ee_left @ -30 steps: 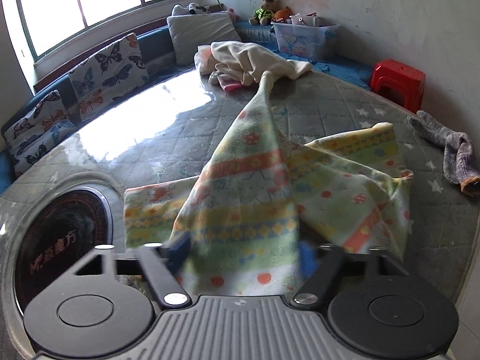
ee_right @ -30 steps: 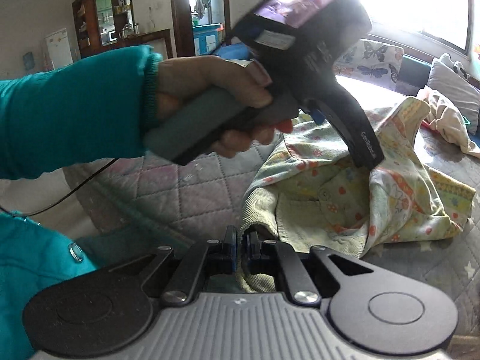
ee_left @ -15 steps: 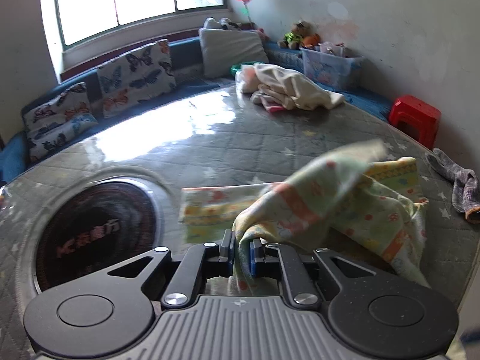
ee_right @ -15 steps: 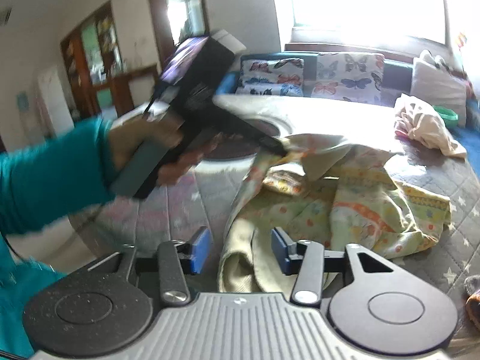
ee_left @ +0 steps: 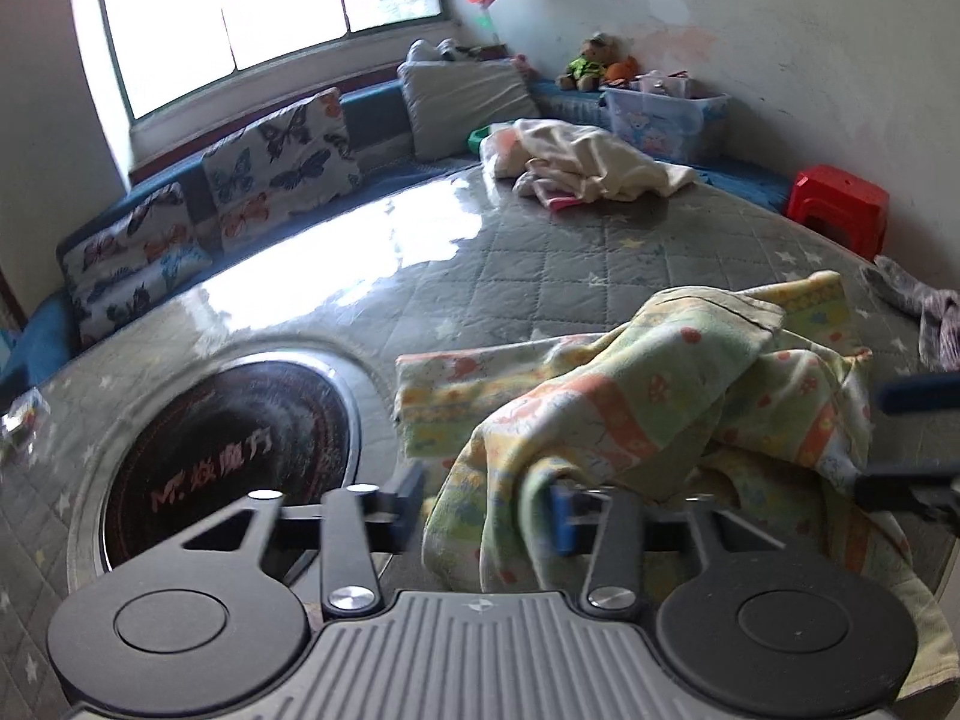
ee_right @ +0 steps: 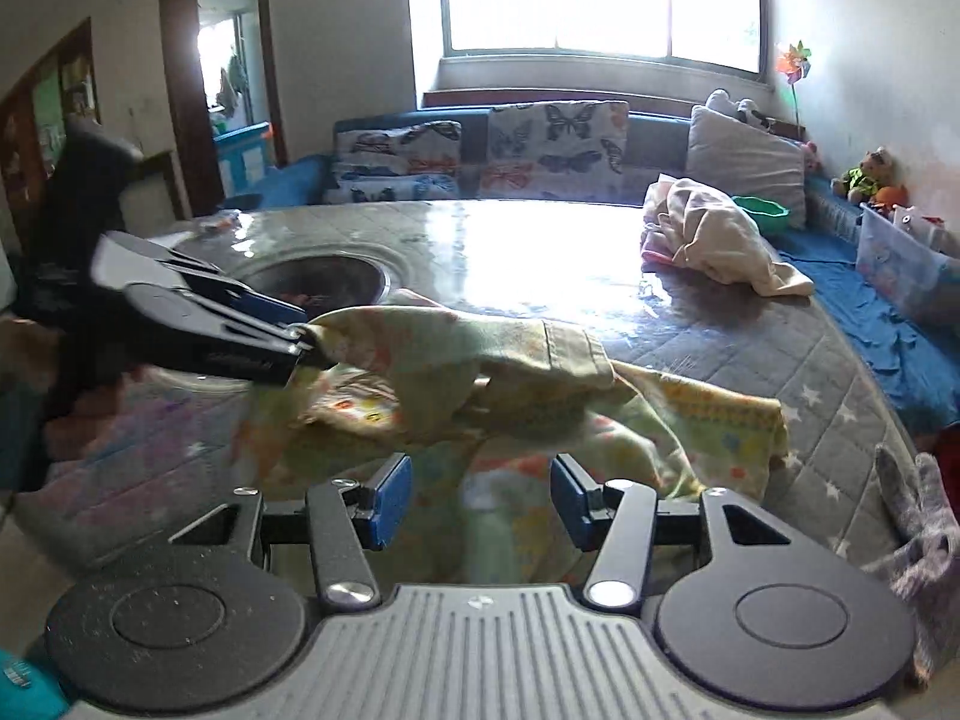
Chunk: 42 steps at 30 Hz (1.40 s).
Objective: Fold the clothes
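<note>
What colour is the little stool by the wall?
Red. The plastic stool shows best in the left wrist view, at the right beside the wall.

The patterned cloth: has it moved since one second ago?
Yes. The patterned cloth has dropped: its raised end no longer reaches the cream clothes pile.

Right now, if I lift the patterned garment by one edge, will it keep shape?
Probably floppy: the patterned garment lies in soft, sagging folds. Likely light, as the cloth looks thin. It may drag on the quilted cover.
</note>
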Each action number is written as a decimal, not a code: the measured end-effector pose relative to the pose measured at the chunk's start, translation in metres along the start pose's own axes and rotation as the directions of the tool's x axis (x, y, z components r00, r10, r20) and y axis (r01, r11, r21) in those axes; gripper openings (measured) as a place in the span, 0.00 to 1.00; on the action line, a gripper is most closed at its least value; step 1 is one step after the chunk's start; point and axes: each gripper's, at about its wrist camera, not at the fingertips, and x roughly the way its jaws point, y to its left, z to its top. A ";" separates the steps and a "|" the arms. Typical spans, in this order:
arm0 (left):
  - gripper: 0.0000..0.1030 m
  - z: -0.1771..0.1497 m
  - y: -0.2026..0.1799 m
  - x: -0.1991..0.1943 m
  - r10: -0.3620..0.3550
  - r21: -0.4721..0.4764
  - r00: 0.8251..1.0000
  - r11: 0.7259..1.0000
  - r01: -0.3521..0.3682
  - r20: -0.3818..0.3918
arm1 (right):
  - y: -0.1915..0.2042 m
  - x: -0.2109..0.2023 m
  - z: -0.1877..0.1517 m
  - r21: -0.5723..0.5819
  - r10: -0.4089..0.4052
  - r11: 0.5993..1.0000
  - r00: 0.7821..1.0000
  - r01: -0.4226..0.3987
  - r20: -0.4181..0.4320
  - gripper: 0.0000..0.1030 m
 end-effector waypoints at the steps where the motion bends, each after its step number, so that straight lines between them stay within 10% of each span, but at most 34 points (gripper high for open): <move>1: 0.56 0.000 -0.004 0.000 -0.004 0.021 1.000 1.000 0.004 0.008 | 0.000 0.006 0.001 -0.002 -0.003 1.000 1.000 0.003 -0.004 0.51; 9: 0.59 -0.002 -0.031 0.009 -0.036 0.161 0.999 0.987 0.029 0.039 | 0.002 0.043 0.025 -0.022 -0.029 0.999 1.000 0.029 -0.001 0.46; 12: 0.38 -0.003 -0.032 0.014 -0.035 0.169 0.999 0.985 0.029 0.035 | 0.005 0.046 0.040 -0.036 -0.022 0.999 0.999 0.023 0.036 0.46; 16: 0.14 -0.004 -0.022 0.016 -0.040 0.105 0.999 0.994 0.037 0.024 | 0.012 0.048 0.062 -0.043 0.036 0.999 0.995 -0.032 0.093 0.47; 25: 0.11 -0.010 0.040 0.008 0.019 -0.138 1.000 0.990 -0.019 0.004 | 0.032 0.042 0.070 -0.111 0.121 0.988 0.986 -0.108 0.118 0.54; 35: 0.43 -0.019 0.053 0.009 0.046 -0.150 0.999 0.987 -0.047 -0.009 | 0.021 0.036 0.026 -0.198 -0.040 0.979 0.999 0.042 0.014 0.60; 42: 0.64 -0.017 0.043 0.005 0.026 -0.104 1.000 0.994 -0.024 0.016 | 0.011 0.054 0.032 -0.101 -0.007 0.995 1.000 0.008 0.012 0.59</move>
